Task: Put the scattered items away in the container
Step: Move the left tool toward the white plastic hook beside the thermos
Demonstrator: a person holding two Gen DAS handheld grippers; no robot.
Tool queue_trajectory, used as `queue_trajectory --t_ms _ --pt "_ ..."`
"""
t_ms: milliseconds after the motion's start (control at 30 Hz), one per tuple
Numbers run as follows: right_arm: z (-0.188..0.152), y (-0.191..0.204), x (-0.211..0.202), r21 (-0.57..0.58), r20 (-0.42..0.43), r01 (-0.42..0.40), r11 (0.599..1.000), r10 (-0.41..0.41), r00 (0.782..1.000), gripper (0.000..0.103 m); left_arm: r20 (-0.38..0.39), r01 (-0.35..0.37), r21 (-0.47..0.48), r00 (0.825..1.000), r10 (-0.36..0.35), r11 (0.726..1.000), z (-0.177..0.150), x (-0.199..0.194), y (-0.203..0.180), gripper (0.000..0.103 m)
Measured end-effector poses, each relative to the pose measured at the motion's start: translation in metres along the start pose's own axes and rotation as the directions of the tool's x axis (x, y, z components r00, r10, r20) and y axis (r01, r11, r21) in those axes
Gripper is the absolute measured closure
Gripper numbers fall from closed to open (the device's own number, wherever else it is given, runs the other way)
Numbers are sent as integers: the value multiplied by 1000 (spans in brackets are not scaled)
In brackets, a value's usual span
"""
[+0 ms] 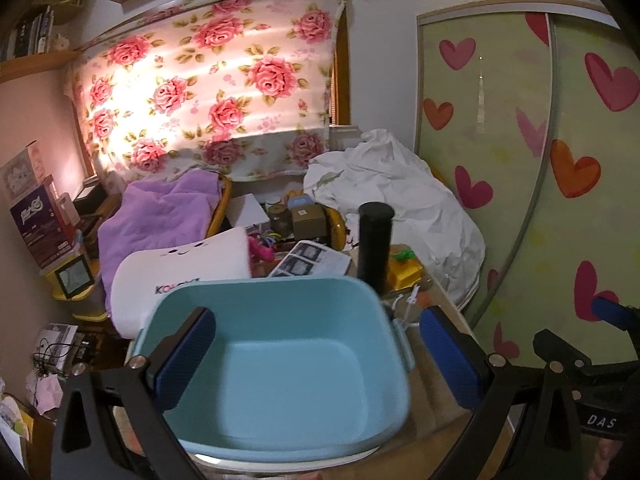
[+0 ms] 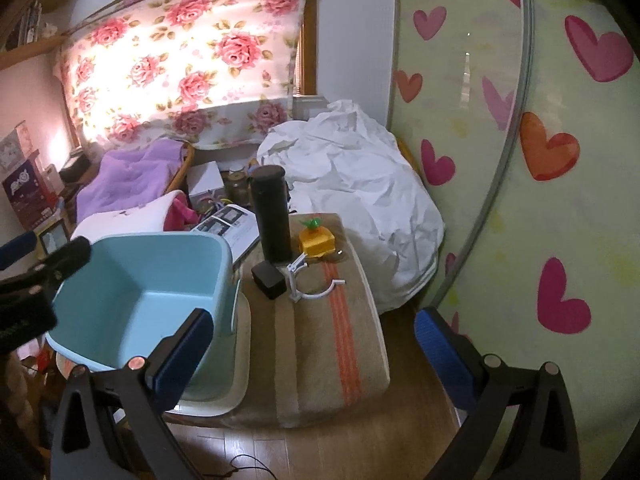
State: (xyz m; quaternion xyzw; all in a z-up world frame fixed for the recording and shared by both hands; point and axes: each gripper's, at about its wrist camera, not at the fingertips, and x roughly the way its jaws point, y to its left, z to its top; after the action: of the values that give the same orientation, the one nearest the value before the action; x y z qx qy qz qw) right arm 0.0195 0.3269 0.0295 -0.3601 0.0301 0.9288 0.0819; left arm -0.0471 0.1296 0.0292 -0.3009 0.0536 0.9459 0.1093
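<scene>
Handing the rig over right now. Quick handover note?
Left gripper: open, empty, above the blue tub.
Right gripper: open, empty, over the striped mat.
Tub looks empty; nothing tidied yet.
Left to do, all on the mat right of the tub: black cylinder, small black box, yellow toy, white plastic clip.

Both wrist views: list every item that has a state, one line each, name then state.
Blue tub: upright, empty.
Black bottle: standing upright, cap on.
Small black box: closed, on the striped cloth, outside the tub.
Yellow toy: on the cloth, outside the tub.
White clip: lying flat on the cloth.
Left gripper: open, empty.
Right gripper: open, empty.
</scene>
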Motion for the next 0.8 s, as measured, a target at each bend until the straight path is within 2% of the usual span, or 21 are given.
queue_trajectory --t_ms 367,600,800 --pt "26 -73 9 -80 9 -77 994 78 997 0 -34 -17 -20 999 16 1000 8 42 -95 0" --pt "37 -122 11 -114 10 -111 987 113 994 0 -48 -21 -9 999 21 1000 -3 76 -150 0" --pt "47 -146 18 -124 9 -123 985 125 992 0 -71 -23 -2 997 22 1000 -18 114 -187 0"
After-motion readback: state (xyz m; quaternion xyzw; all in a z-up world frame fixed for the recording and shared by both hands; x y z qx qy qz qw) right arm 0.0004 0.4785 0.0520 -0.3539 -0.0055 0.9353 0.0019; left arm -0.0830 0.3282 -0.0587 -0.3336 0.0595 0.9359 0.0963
